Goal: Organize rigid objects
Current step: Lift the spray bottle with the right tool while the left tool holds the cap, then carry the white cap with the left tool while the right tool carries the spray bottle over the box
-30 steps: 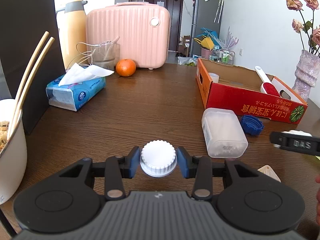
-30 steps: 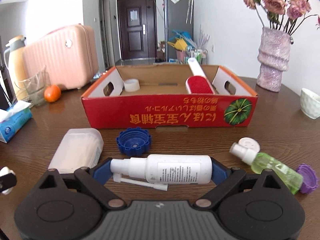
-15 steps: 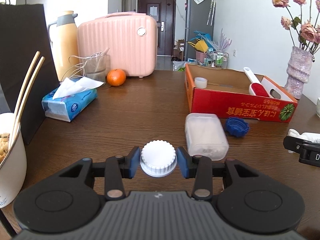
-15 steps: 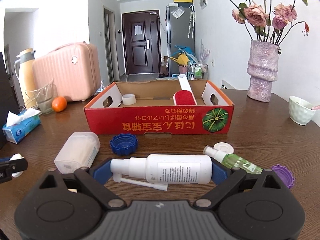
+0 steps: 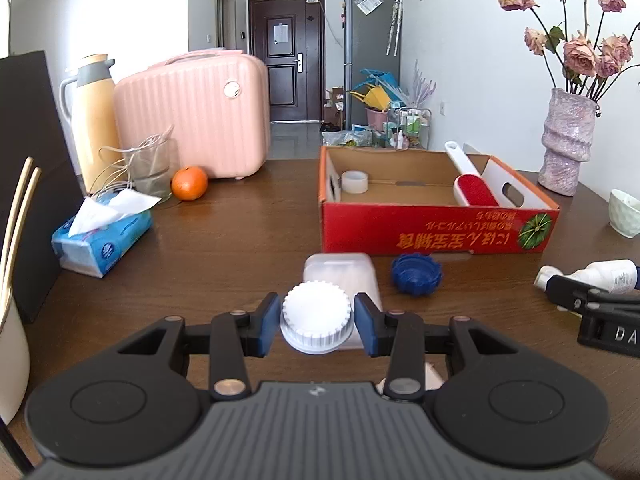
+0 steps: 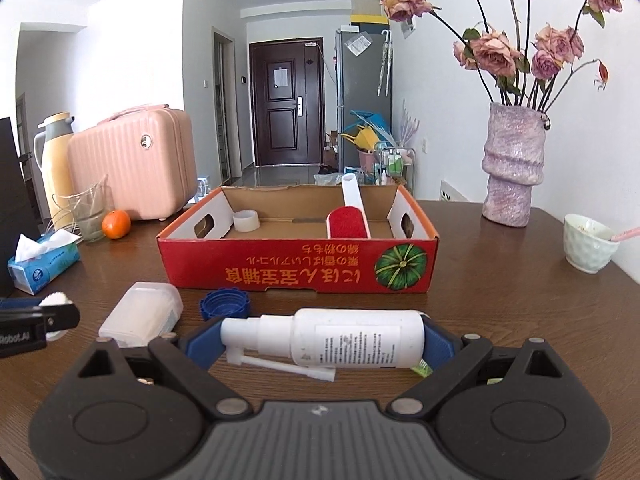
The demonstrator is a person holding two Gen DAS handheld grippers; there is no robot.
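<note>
Left wrist view: your left gripper (image 5: 317,323) pinches a white ribbed cap (image 5: 316,322) above the table (image 5: 224,248), with the clear plastic case (image 5: 340,272) just beyond it. Your right gripper (image 6: 320,340) clamps a white spray bottle (image 6: 340,338) lying crosswise. Further off sits the red cardboard box (image 6: 296,274), holding a tape roll (image 6: 246,221) at left and a lint brush (image 6: 347,222) at right.

Two caps: white cap (image 5: 317,317), blue cap (image 5: 416,275); one spray bottle (image 6: 340,338); one red box (image 6: 298,276).

The right gripper (image 6: 320,338) clamps a white spray bottle (image 6: 340,338) (lying crosswise) before the red cardboard box (image 6: 296,268).
</note>
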